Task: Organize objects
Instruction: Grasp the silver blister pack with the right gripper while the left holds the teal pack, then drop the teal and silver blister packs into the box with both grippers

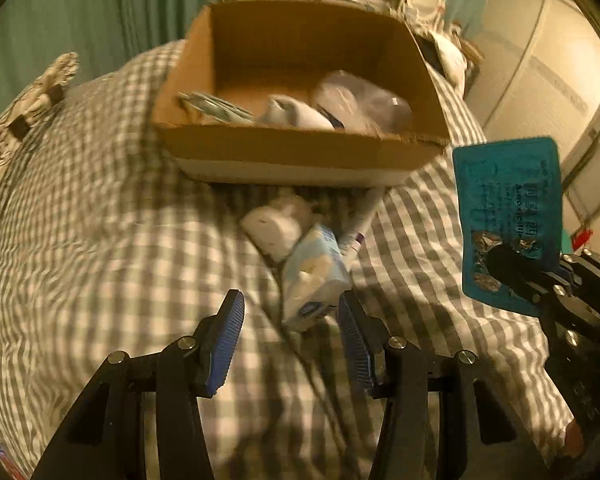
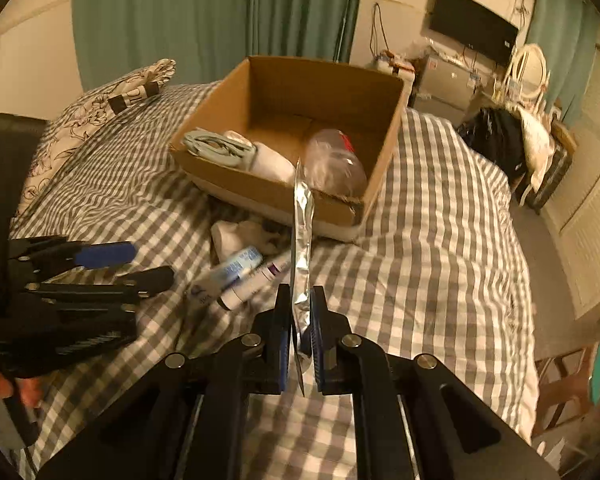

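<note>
An open cardboard box [image 1: 300, 152] [image 2: 260, 192] sits on the checked bed and holds a clear plastic bottle [image 2: 334, 164], a white roll [image 2: 274, 166] and a grey-blue folded item [image 2: 220, 146]. My right gripper [image 2: 300, 320] is shut on a blue blister pack [image 1: 508, 216], seen edge-on as a silver strip [image 2: 302, 236], held upright in front of the box. My left gripper [image 1: 292, 332] is open and empty above a light blue tissue pack [image 1: 314, 276]. A white crumpled item [image 1: 278, 224] and a tube [image 1: 362, 220] lie in front of the box.
The grey checked bedcover [image 2: 440, 240] spreads around the box. A floral pillow [image 2: 92, 116] lies at the far left. Green curtains [image 2: 204, 12] hang behind. A wall screen [image 2: 472, 30] and cluttered furniture [image 2: 512, 140] stand at the right.
</note>
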`<state>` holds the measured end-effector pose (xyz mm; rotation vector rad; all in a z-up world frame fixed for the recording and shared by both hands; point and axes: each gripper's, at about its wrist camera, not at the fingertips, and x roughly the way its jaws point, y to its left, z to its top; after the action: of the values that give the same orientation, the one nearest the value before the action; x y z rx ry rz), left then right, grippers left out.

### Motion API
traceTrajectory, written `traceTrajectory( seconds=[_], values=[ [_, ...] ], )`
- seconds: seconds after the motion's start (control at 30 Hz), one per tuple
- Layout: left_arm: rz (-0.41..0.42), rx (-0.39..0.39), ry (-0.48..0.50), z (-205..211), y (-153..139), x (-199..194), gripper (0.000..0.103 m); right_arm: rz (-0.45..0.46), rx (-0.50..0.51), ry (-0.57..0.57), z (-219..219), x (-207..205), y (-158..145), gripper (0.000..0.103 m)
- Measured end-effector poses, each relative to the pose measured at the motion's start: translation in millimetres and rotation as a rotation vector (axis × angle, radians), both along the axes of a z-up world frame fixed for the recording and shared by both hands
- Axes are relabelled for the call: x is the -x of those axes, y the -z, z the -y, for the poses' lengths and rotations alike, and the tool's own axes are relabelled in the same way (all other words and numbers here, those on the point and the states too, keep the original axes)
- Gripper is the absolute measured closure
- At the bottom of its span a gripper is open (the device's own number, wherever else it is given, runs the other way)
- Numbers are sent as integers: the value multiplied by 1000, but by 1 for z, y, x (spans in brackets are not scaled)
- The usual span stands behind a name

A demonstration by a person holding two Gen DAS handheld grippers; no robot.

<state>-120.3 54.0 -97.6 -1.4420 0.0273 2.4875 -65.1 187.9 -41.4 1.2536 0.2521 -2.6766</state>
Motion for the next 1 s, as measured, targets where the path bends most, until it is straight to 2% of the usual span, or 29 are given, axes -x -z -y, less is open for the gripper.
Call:
traceTrajectory(
  seconds=[0.1, 0.23, 0.3, 0.33, 0.37, 0.53, 0.67, 0.83, 1.0],
  values=[
    [25, 13, 24, -11, 13, 6, 51, 17, 37, 4, -7, 2, 8, 95],
    [56, 72, 33, -25, 31, 18, 51, 30, 67, 17, -19, 5, 15, 95],
    [54, 69, 27, -27, 33, 22, 51, 31, 78, 16, -22, 5, 16, 95],
    [52, 65, 30, -28, 33, 22, 54, 32, 82, 17, -24, 4, 17, 95],
    [46, 59, 35, -28, 32, 21, 67, 35, 84, 17, -25, 4, 17, 95],
    [1, 54, 50, -26, 18, 10, 79, 44, 93, 24, -28, 4, 20, 95],
    [-49, 6, 29, -12, -11, -5, 81, 30, 79, 25, -27, -2, 13, 95],
    [-174, -34, -1, 7, -72, -12, 81, -24, 83, 8, -27, -5, -16, 94],
    [-294, -45, -47, 18, -129, 23, 81, -106, 124, -23, -26, 22, -64, 94]
  ],
)
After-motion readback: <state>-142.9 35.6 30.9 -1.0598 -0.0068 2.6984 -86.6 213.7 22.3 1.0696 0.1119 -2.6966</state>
